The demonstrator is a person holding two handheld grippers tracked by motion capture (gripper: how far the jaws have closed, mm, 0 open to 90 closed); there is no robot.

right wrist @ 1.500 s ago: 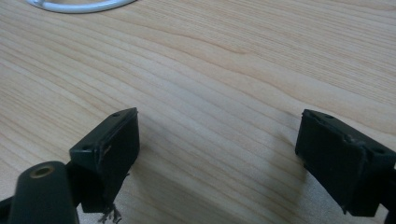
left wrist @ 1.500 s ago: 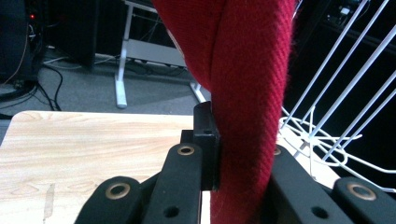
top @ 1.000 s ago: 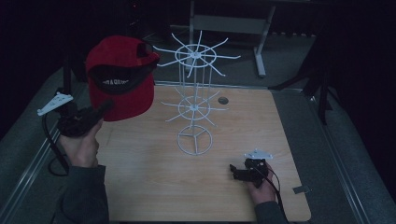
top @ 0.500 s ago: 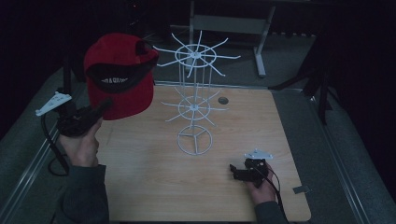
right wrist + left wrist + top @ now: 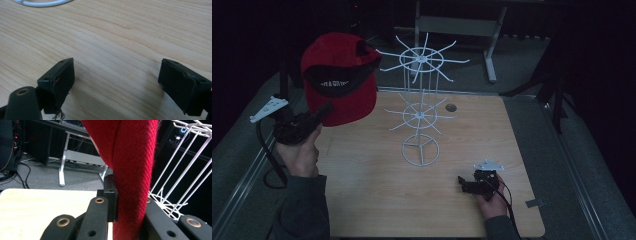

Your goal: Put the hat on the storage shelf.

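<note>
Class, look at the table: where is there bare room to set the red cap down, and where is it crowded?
Bare wood lies between the white wire rack and the table near-left edge. Also right of the rack. Crowded: the rack's base ring, and the right gripper near the front.

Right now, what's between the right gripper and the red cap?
In the high view, the white wire rack stands between the right gripper and the red cap, with bare table around.

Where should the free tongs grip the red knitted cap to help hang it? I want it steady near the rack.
Probably the red knitted cap's folded lower rim, coming from the white wire rack side: the left tongs already pinch the other edge, and the fabric hangs loose.
</note>
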